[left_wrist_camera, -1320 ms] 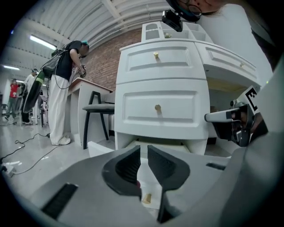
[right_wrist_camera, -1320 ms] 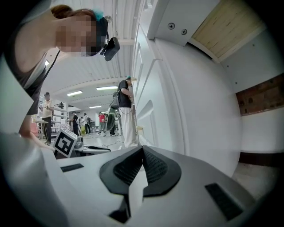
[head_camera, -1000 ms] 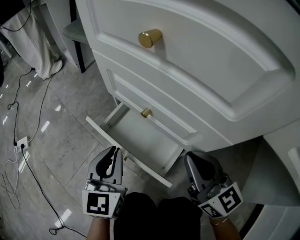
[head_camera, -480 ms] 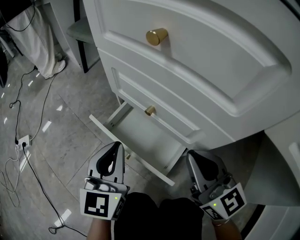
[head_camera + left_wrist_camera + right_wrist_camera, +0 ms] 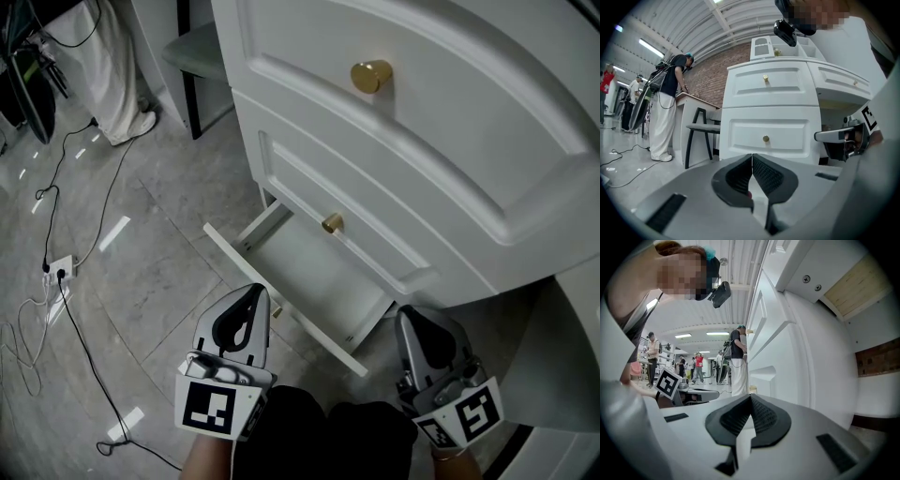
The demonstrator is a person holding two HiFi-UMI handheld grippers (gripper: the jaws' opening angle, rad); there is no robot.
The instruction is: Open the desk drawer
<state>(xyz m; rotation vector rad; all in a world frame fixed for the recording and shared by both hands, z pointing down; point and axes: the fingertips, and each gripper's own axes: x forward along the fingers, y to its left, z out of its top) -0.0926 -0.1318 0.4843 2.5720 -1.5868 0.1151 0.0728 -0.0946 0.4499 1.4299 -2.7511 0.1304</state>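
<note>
Where the white counter (image 5: pixel 450 141) meets the floor (image 5: pixel 141 234), desk drawer (image 5: pixel 309 272): lowest of three, pulled well out, white inside and bare.
Drawer fronts above: both shut, each with one gold knob, the upper (image 5: pixel 372 76) and the middle (image 5: pixel 332 223).
Left hand-held gripper (image 5: pixel 255 292): clenched, its ribbed dark pads (image 5: pixel 761 171) meeting along one line with nothing between them; the tip sits just beside the open drawer's front edge (contact cannot be told).
Right hand-held gripper (image 5: pixel 412 314): clenched and empty, jaws together (image 5: pixel 751 401), low beside the drawer's right end, close along the counter's white side.
Markings: a black-and-white square marker on the left cube (image 5: pixel 214 408) and another on the right cube (image 5: pixel 466 419) (patterns only, not lettering).
Floor items: a black cable (image 5: pixel 80 328) running to a white power strip (image 5: pixel 58 272).
Background, left gripper view: a dark-framed chair (image 5: pixel 701 126) by the counter, a person in white trousers (image 5: pixel 665 108) and a brick wall (image 5: pixel 710 77).
</note>
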